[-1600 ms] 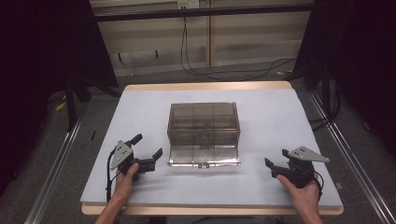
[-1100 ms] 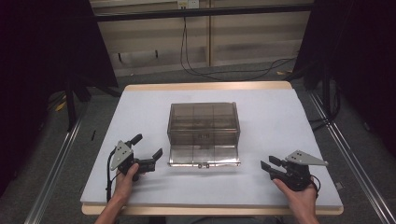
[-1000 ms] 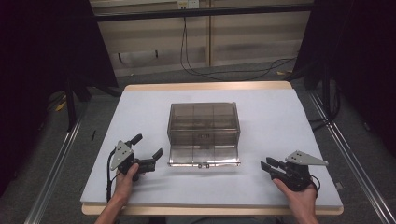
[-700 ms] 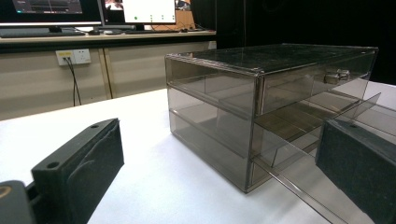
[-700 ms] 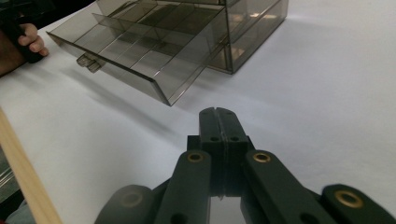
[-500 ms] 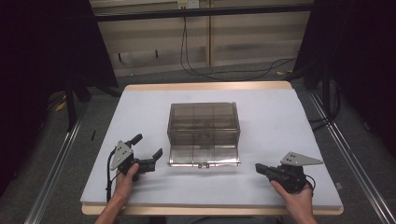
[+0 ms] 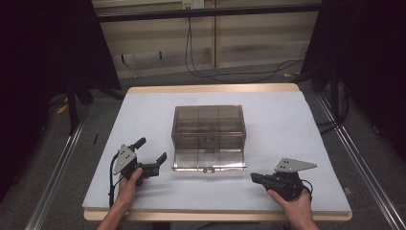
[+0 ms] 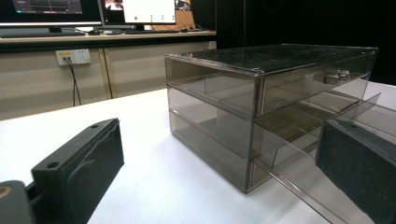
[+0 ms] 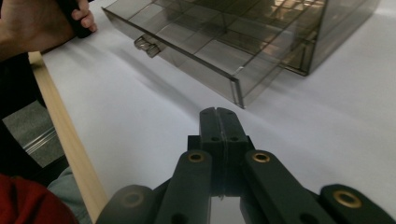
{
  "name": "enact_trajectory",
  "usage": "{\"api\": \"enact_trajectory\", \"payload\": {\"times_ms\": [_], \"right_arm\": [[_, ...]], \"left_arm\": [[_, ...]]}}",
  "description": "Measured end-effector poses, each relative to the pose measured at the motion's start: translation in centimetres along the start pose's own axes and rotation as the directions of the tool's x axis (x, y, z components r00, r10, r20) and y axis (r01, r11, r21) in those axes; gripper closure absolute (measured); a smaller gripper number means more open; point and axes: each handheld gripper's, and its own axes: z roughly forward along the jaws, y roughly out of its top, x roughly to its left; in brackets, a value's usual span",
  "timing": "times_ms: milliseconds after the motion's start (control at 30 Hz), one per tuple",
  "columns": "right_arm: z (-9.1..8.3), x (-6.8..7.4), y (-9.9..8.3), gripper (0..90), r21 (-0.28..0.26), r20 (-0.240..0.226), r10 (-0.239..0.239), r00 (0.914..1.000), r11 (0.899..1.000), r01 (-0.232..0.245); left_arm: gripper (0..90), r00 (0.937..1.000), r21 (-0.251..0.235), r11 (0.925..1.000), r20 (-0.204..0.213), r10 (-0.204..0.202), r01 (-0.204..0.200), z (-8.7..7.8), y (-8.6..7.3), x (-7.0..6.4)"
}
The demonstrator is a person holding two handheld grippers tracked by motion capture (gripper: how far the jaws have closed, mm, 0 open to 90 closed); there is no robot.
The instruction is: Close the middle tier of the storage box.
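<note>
Smoky clear drawer box (image 7: pixel 208 130) mid-bench (image 7: pixel 287 115), bottom drawer (image 7: pixel 209 160) pulled out, left gripper (image 7: pixel 152 155) jaws spread wide beside the drawer's left end, empty, right gripper (image 7: pixel 254 177) jaws pressed together, empty, near its right corner

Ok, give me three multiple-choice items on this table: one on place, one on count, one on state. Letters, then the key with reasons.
1. Where does the smoky plastic drawer box stand?
A. middle of the table
B. far left corner
C. on the floor

2. How many drawers are pulled out?
A. none
B. one
C. two

3. How do the two grippers stand?
A. both open
B. left open, right shut
C. left shut, right open

Key: 1 A, white table lies all round it. 2 B, only the bottom drawer sticks out toward the person. 3 B, the left gripper has jaws spread; the right gripper has them pressed together.
</note>
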Motion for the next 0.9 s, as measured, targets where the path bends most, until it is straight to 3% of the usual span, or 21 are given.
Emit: {"api": "enact_trajectory", "payload": {"times_ms": [500, 900], "right_arm": [[1.7, 2.2, 1.0, 90.0, 0.025, -0.083, -0.067, 0.9943, 0.997, 0.07], [3.1, 3.3, 1.6, 90.0, 0.057, -0.13, -0.086, 0.9878, 0.994, 0.094]], "left_arm": [[1.0, 1.0, 0.001, 1.0, -0.001, 0.005, -0.005, 0.0, 0.0, 0.0], [1.0, 1.0, 0.001, 1.0, -0.002, 0.004, -0.004, 0.0, 0.0, 0.0]]}}
